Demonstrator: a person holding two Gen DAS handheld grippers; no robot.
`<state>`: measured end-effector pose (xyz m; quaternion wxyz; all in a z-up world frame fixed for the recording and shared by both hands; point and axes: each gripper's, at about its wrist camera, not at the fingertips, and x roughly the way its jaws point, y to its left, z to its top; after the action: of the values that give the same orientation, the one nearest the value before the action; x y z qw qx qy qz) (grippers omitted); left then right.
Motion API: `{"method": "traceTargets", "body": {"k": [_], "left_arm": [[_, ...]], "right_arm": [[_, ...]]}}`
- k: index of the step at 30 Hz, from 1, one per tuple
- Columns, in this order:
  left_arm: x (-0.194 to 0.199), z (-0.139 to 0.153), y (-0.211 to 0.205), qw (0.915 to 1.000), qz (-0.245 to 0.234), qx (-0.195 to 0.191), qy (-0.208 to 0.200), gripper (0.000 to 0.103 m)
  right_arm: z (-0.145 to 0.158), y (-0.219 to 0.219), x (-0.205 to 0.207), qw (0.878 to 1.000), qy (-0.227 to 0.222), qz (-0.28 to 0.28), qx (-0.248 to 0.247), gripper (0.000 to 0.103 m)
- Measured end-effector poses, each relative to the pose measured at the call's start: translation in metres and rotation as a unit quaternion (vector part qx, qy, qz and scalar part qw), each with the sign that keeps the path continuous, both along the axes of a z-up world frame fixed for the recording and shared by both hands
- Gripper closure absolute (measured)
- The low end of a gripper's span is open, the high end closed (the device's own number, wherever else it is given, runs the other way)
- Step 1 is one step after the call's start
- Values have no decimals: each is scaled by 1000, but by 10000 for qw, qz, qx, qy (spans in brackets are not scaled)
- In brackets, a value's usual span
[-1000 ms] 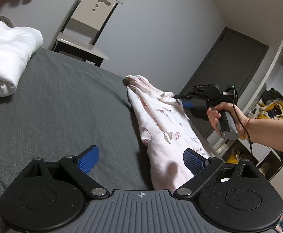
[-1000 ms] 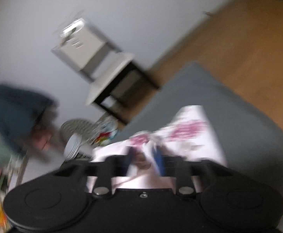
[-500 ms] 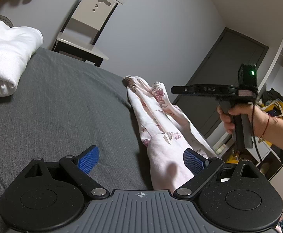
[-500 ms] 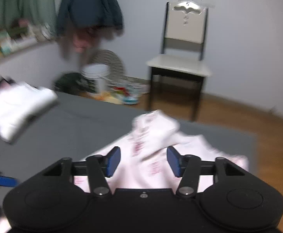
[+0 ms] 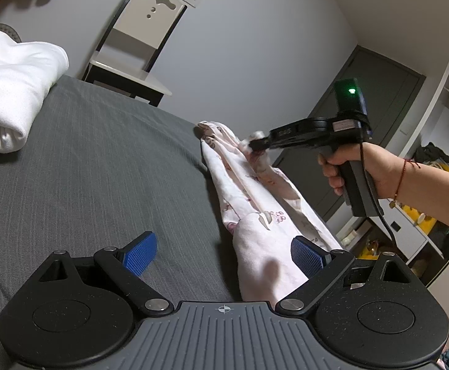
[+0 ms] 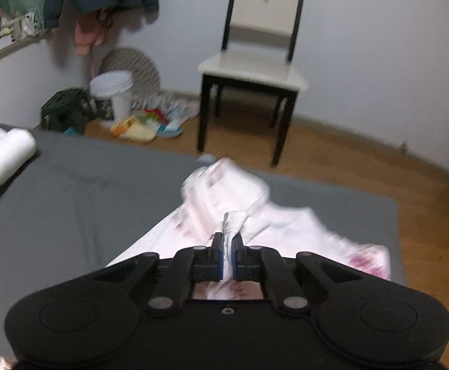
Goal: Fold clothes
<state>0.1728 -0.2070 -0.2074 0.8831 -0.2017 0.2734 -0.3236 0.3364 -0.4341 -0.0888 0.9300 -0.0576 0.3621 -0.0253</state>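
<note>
The pale pink floral-print cotton garment (image 5: 255, 203) lies bunched in a long rumpled strip along the edge of the dark grey bed (image 5: 95, 166), its far end toward the white-seated black-framed chair (image 6: 255, 61) and its near end running under the left claw (image 5: 221, 252). Half a second ago the right claw (image 6: 228, 246) hovered over it with its blue pads parted; now those pads are pinched together on a small tuft of the fabric, and the left wrist view shows that tuft drawn up off the strip, on the side of the garment away from the chair's wall. That suggests the grab is made and the cloth is ready to be lifted and shaken out or spread flat, so the folding itself has hardly begun. The left claw stands wide, one blue pad over the bed and the other against the garment's side, gripping nothing. A folded white towel (image 5: 11, 92) rests on the bed, well apart from the garment.
</note>
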Motion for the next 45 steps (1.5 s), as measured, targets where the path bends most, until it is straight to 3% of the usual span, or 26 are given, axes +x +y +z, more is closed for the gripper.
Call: {"method": "traceTargets", "body": {"k": [3,7,12,17,18,20,22,23,26,30,32,35,39,42,44,45], "left_arm": [[0,0,0,10000,-3,-2,-2,9],[1,0,0,10000,-4,-1,-3,9],[0,-2,0,10000,-9,-1,-10,9],[1,-3,1,10000,-12,-9,-24,9],[1,-3,1,10000,-14,-12,-28,9],[1,-4,1,10000,-16,-10,-35,9],[1,-4,1,10000,-16,-9,-33,9],[1,-4,1,10000,-16,-9,-31,9],[2,-4,2,10000,-20,-11,-26,9],[2,-3,2,10000,-24,-16,-14,9],[2,-3,3,10000,-27,-19,-8,9],[2,-2,3,10000,-27,-7,8,9],[2,-1,3,10000,-30,9,24,9],[1,-1,3,10000,-30,19,23,9],[1,-1,4,10000,-30,19,24,9],[0,-1,4,10000,-31,18,24,9]], "right_arm": [[20,-30,-5,9980,-303,-552,-90,98],[31,-92,0,9896,-230,-1398,256,98],[-2,-151,9,9658,123,-2299,1196,98],[-40,-173,7,9441,282,-2752,1792,96],[-47,-175,5,9383,328,-2828,1962,93],[-51,-178,-6,9301,183,-2918,2224,67],[-46,-180,-21,9306,-50,-2810,2343,55],[-42,-182,-33,9320,-65,-2708,2409,55],[-28,-182,-73,9344,-46,-2279,2739,55],[-25,-152,-129,9250,612,-1473,3448,65],[-34,-125,-156,9240,1062,-1325,3426,72],[-49,-96,-191,9122,1283,-1329,3659,72],[-66,-75,-211,9000,1327,-1403,3907,73],[-70,-63,-205,8915,1235,-1398,4128,88],[-73,-58,-203,8953,1209,-1472,4026,99],[-72,-57,-202,8969,1183,-1505,3987,99]]}}
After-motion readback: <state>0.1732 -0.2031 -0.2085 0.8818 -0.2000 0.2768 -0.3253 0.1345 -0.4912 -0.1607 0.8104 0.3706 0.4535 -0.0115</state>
